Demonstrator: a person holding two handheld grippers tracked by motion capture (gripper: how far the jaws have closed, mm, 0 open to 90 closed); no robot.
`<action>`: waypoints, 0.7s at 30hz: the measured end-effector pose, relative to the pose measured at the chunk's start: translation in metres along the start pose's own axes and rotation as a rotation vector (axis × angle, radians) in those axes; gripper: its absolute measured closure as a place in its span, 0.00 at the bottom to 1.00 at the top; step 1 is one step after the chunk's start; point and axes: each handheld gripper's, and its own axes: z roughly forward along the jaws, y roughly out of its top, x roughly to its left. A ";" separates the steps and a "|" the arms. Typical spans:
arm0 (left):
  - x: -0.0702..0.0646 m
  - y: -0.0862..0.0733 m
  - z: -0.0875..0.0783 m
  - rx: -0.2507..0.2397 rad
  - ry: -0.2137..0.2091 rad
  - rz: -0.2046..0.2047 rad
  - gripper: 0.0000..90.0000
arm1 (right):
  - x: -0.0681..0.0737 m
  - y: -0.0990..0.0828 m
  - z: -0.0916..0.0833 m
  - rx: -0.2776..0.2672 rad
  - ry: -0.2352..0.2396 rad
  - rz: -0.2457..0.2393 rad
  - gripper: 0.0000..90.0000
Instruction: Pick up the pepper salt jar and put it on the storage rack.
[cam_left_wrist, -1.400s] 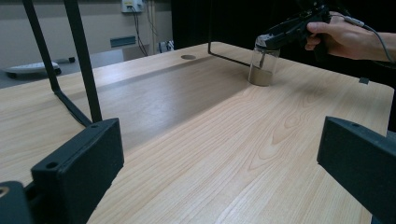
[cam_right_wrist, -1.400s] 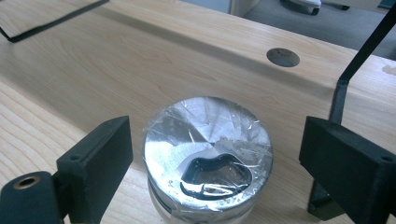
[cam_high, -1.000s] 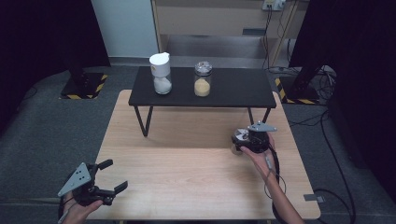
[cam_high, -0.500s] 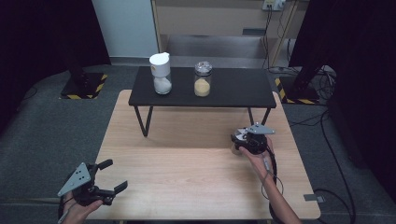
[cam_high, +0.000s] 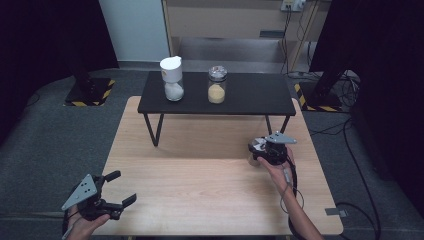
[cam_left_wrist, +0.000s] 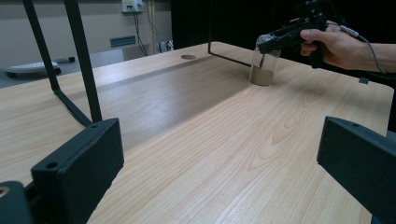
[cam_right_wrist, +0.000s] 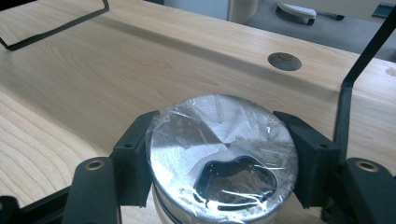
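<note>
While we clamp the right gripper (cam_high: 260, 154) on the jar (cam_right_wrist: 223, 156), its jaws just closed.
Jar stands near the table's (cam_high: 200, 190) right edge; our left gripper (cam_high: 117, 187), jaws apart, rests at the near-left corner, bare wood between.

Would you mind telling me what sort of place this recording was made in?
Probably a lab or recording studio: a wooden table amid black curtains, hazard-striped stand bases, and loose cables on grey carpet.

The right gripper (cam_right_wrist: 219, 154) closes its jaws on the jar (cam_right_wrist: 223, 158); the lid now sits between the fingers (cam_right_wrist: 135, 154), pressed from both sides.
</note>
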 end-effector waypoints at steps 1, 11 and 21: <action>0.000 0.000 0.000 0.000 0.000 0.000 0.00 | -0.001 0.000 -0.001 0.000 0.003 0.000 0.39; 0.000 0.000 0.000 0.001 0.000 0.000 0.00 | -0.010 0.005 -0.011 0.014 0.033 -0.004 0.39; 0.000 0.000 0.000 0.002 0.000 0.000 0.00 | -0.017 0.018 -0.023 0.019 0.097 -0.027 0.39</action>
